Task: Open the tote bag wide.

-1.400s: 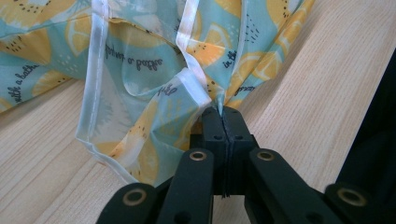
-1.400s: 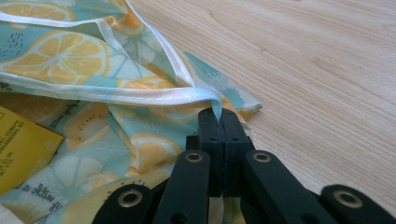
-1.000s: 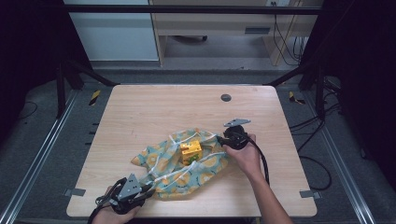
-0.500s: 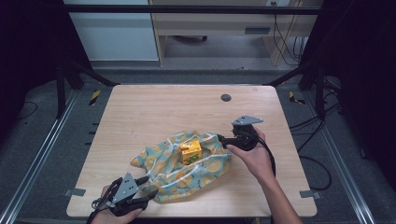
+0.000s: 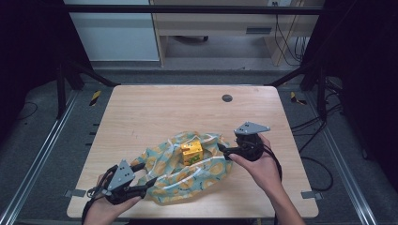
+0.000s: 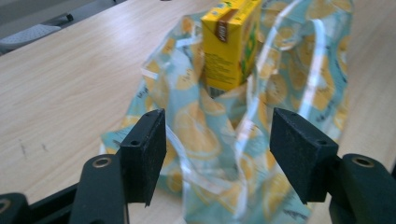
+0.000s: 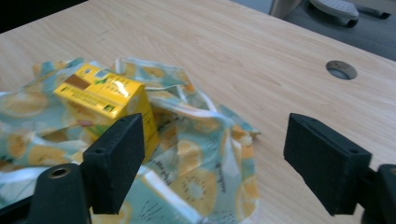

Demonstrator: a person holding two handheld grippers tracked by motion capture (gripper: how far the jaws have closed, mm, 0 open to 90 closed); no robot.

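Yellow rectangular juice carton (image 5: 192,152) stands upright mid-table, half sunk in the mouth of a crinkly translucent plastic bag printed with lemon slices (image 5: 187,176). From our right gripper (image 5: 224,151) the carton sits at 9 o'clock, close; from our left gripper (image 5: 146,176) at 2 o'clock, farther off. So right is nearer. Both sets of jaws have just been opening and now stand wide, with bag film slack between the left pads (image 6: 145,149), nothing pinched. Smooth pale wood-grain table (image 5: 155,112).
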